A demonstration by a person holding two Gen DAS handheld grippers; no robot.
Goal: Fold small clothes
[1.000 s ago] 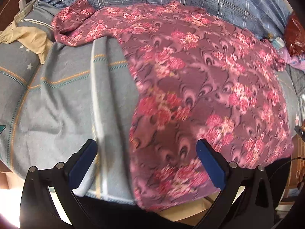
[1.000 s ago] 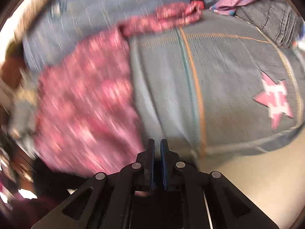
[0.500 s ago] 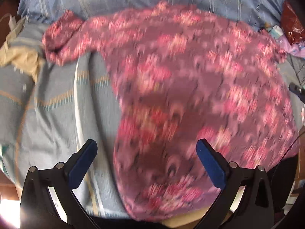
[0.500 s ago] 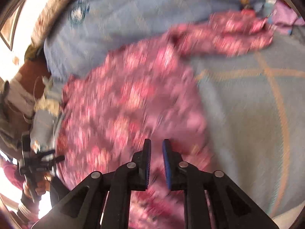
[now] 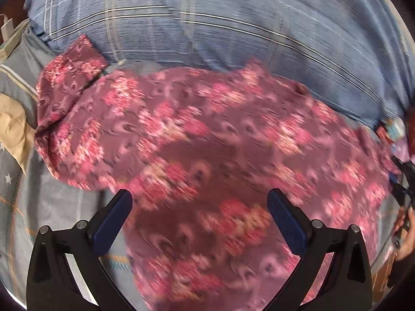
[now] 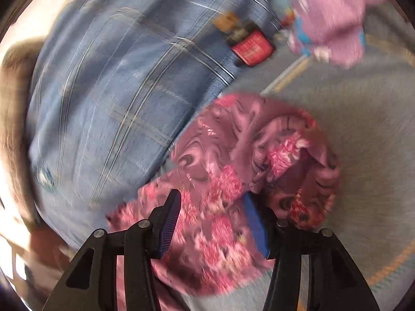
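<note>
No text can be read anywhere; the red label (image 6: 252, 48) lying by the plaid pillow (image 6: 116, 83) is too blurred to make out

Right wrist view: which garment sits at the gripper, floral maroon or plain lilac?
The floral maroon garment, bunched between the opening right gripper. The lilac garment lies far off at top right.

One floral garment (image 5: 233, 140) lies spread on the bed. One blue plaid pillow (image 5: 207, 20) sits behind it. One grey sheet (image 5: 52, 202) covers the bed, with one white star (image 5: 8, 178) showing clearly on it. One beige cloth (image 5: 13, 127) lies at the left edge. One lilac garment (image 6: 334, 18) and one red packet (image 6: 253, 48) lie past the floral one. Two grippers show, left gripper (image 5: 199, 204) and right gripper (image 6: 212, 212), each with two blue-padded fingers.
</note>
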